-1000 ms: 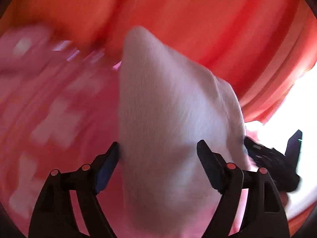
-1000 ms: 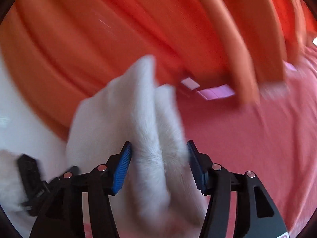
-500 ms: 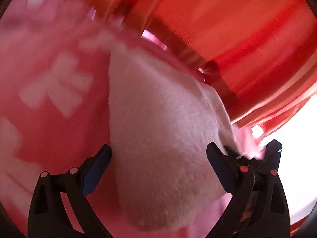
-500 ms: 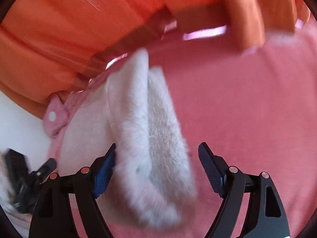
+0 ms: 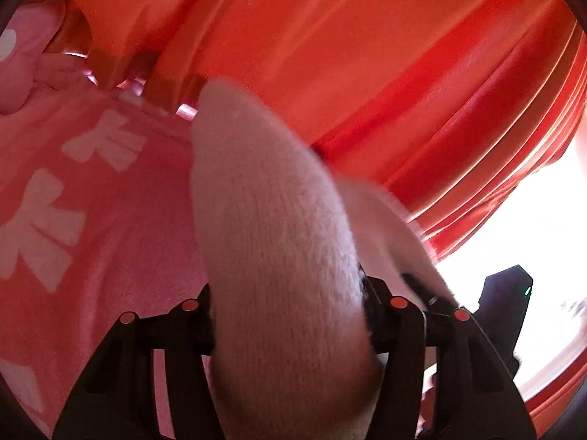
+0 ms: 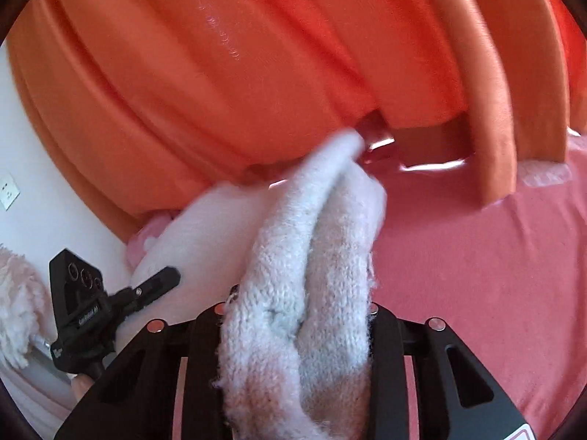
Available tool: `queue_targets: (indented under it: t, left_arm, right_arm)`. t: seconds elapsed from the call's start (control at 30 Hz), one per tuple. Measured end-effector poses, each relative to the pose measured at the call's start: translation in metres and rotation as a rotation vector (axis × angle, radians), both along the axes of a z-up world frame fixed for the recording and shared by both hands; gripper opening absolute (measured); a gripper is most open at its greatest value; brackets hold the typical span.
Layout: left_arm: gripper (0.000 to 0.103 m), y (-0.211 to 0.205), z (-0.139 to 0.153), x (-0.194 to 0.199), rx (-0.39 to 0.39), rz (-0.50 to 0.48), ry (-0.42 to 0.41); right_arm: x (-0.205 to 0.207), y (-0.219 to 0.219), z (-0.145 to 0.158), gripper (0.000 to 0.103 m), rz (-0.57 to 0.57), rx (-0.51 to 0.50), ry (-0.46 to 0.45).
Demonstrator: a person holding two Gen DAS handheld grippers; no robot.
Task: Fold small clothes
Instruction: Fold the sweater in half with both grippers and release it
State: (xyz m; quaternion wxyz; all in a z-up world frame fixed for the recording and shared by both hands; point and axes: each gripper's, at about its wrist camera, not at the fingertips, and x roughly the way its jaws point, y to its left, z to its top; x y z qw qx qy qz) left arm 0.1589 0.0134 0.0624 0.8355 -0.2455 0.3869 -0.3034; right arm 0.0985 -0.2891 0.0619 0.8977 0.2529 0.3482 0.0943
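Left gripper [image 5: 286, 315] fingers clamp white knit garment [image 5: 271, 242]; right gripper [image 6: 297, 315] fingers likewise. Advice: keep tension even, lay flat on pink bedspread [image 6: 477, 275], align edges.

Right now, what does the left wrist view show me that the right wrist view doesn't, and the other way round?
Only the left wrist view shows the white block pattern printed on the pink bedding, and a pink cushion at the far left. Only the right wrist view shows the wall socket, a fluffy white item at the left edge, and the garment bunched into two folds. Both show the white knitted garment clamped in that view's gripper, left gripper and right gripper, the orange curtain behind, and the other gripper off to the side.
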Motion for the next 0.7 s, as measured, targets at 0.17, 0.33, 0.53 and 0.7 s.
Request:
queue_targets:
  t: [0.17,0.33,0.53,0.7]
  left_arm:
    - [0.059,-0.011,-0.039,-0.001,0.173,0.072,0.118]
    - [0.059,-0.017,0.009,-0.039,0.371,0.116,-0.04]
    - [0.061,-0.048,-0.012,-0.063,0.646,0.07,-0.092]
    - [0.059,-0.033,0.001,-0.072,0.608,0.11,-0.098]
  right_arm:
    - [0.013,-0.012,-0.047,0.037,-0.023,0.022,0.22]
    - [-0.035,0.001,0.018,0.037,-0.089,-0.214,0.036]
    - [-0.017,0.027,-0.045,0.024,0.033,-0.38,0.295]
    - [-0.043,0.031,0.0,0.019,-0.009,-0.378,0.135]
